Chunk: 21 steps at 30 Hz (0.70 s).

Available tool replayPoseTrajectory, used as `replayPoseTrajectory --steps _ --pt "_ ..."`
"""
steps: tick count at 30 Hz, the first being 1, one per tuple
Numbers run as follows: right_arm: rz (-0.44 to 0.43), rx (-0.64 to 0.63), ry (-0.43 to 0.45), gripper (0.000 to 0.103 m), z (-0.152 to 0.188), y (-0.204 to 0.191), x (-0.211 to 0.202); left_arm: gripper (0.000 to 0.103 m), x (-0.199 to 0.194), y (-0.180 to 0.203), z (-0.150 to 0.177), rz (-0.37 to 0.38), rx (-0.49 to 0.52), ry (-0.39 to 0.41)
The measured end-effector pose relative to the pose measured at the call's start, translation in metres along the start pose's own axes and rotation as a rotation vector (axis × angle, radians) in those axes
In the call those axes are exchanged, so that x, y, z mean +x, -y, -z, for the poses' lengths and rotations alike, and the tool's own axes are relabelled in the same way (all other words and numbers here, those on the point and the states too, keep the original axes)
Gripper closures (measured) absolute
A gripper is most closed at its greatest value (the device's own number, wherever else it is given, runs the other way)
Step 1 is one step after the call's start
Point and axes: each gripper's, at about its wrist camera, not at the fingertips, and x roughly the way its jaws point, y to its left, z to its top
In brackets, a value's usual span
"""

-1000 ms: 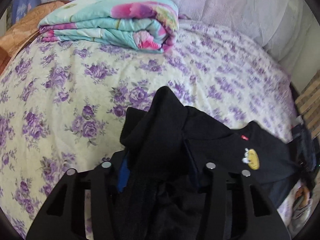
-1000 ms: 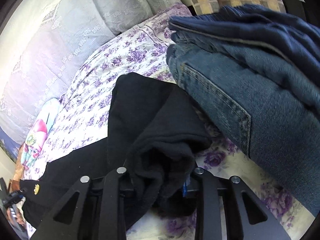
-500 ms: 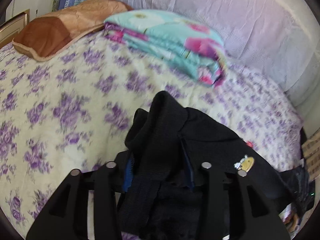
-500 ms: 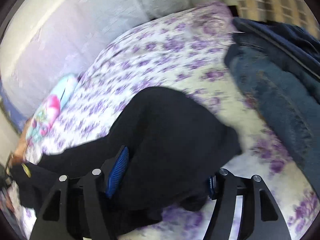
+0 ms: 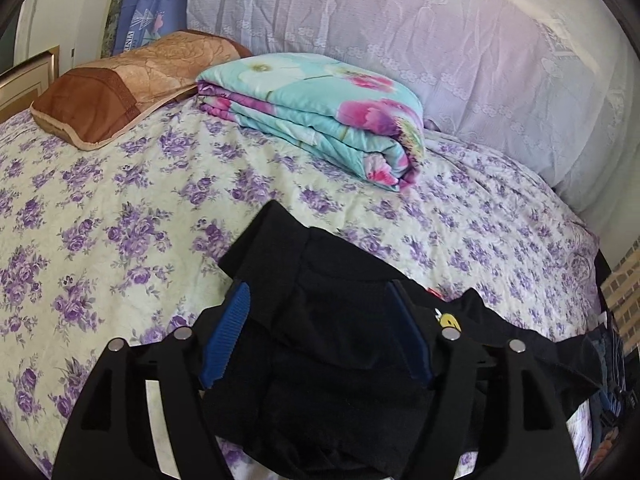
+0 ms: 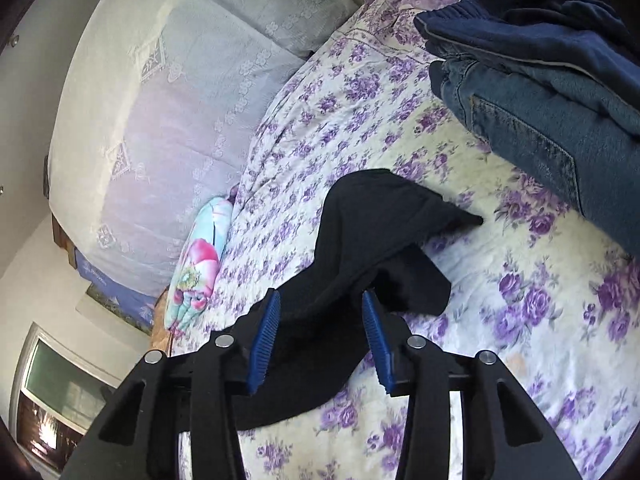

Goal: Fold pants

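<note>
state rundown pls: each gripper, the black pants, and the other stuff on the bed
left gripper: jaws opening, black cloth between them
right gripper: jaws closing, black cloth between them
black pants: bunched, partly folded over, on the bed
jeans: folded, under a dark blue garment
floral quilt: folded, lying flat
brown pillow: lying at the bed's far end
floral bedsheet: spread over the bed

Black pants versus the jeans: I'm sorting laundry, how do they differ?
The black pants lie rumpled and loose mid-bed; the jeans sit folded at the bed's edge. A navy garment rests on the jeans; nothing lies on the pants. Both rest on the floral sheet.
</note>
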Motion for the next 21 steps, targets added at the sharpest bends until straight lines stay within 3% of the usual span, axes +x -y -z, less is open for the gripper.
replayPoseTrajectory --steps 2,4,5,7,9,11,13,18,21 --pt "-0.008 0.062 -0.040 0.058 0.004 0.010 0.002 0.026 0.001 0.002 0.006 0.012 0.009 -0.004" --pt "-0.112 0.199 -0.091 0.056 0.011 0.027 0.009 0.026 0.009 0.002 0.015 0.031 0.007 -0.027" --pt "-0.159 0.268 -0.120 0.048 0.016 0.035 0.017 0.026 0.014 0.001 0.018 0.035 0.002 -0.041" --pt "-0.136 0.302 -0.117 0.038 0.015 0.039 0.028 0.026 0.026 -0.001 0.024 0.037 -0.014 -0.065" --pt "-0.085 0.254 -0.085 0.035 0.007 0.031 0.037 0.026 0.035 -0.003 0.028 0.031 -0.026 -0.081" --pt "0.011 0.197 -0.062 0.023 -0.001 0.022 0.042 0.026 0.041 -0.005 0.033 0.028 -0.036 -0.096" --pt "0.002 0.186 -0.048 0.021 -0.006 0.018 0.048 0.025 0.045 -0.008 0.036 0.021 -0.040 -0.101" --pt "-0.143 0.314 -0.049 0.021 -0.013 0.021 0.081 0.019 0.053 -0.012 0.040 0.007 -0.058 -0.096" --pt "-0.127 0.415 -0.015 0.020 -0.016 0.038 0.098 0.015 0.055 -0.011 0.043 -0.007 -0.051 -0.098"
